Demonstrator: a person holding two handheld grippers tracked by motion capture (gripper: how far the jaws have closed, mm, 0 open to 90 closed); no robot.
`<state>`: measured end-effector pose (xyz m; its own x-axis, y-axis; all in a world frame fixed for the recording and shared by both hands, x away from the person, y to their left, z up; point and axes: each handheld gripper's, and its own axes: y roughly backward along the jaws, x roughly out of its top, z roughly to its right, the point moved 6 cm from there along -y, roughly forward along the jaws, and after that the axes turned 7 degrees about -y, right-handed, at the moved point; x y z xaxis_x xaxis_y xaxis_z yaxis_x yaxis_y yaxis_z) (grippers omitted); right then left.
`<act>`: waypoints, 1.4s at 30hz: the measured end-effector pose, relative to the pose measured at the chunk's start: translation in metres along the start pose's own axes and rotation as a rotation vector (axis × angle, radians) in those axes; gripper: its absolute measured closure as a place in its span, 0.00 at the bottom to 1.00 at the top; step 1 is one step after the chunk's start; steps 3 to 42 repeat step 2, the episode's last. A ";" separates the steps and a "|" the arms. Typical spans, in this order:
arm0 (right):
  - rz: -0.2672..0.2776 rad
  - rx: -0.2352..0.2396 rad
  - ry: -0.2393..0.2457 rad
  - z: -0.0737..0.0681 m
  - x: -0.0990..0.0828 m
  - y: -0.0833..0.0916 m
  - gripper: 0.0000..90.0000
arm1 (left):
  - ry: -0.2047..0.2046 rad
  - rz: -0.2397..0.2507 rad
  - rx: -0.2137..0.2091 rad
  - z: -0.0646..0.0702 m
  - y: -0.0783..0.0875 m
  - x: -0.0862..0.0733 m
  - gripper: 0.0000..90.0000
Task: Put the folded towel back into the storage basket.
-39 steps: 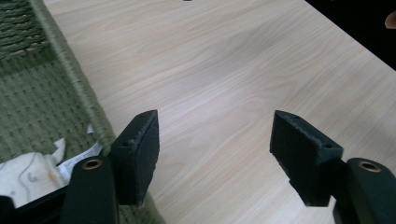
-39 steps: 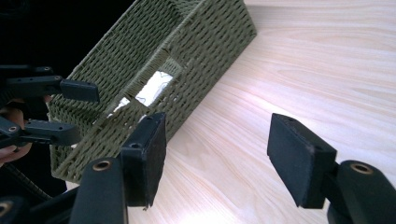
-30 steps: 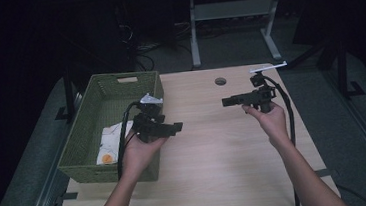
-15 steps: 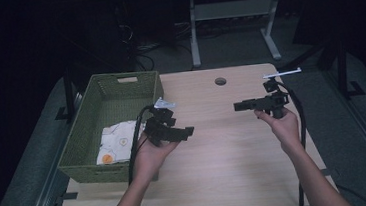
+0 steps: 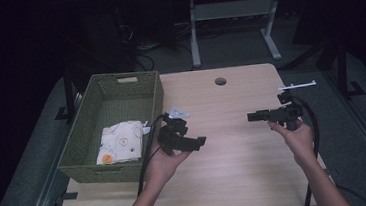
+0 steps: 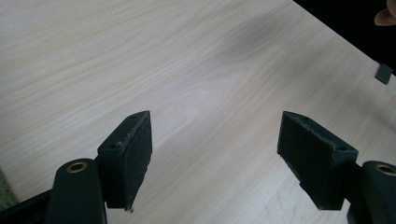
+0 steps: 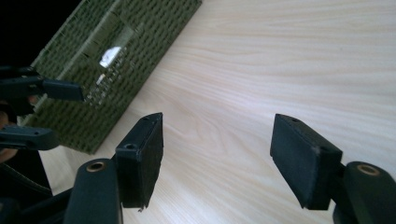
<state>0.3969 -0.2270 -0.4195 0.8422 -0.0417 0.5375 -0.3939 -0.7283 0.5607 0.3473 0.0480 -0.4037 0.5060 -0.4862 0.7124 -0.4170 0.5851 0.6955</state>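
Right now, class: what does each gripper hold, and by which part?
Nothing. The left gripper and the right gripper both stand open over bare table.

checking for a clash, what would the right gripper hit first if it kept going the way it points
Probably the left gripper, which lies ahead of the right gripper; behind it stands the green woven basket. Depth is unclear.

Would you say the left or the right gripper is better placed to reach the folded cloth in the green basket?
Left, probably. The left gripper, jaws open and empty, hovers right beside the basket holding the folded cloth; the right gripper sits across the table.
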 end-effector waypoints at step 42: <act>-0.002 -0.005 0.004 0.001 -0.002 0.001 0.38 | -0.007 0.003 -0.004 0.003 -0.001 -0.001 0.30</act>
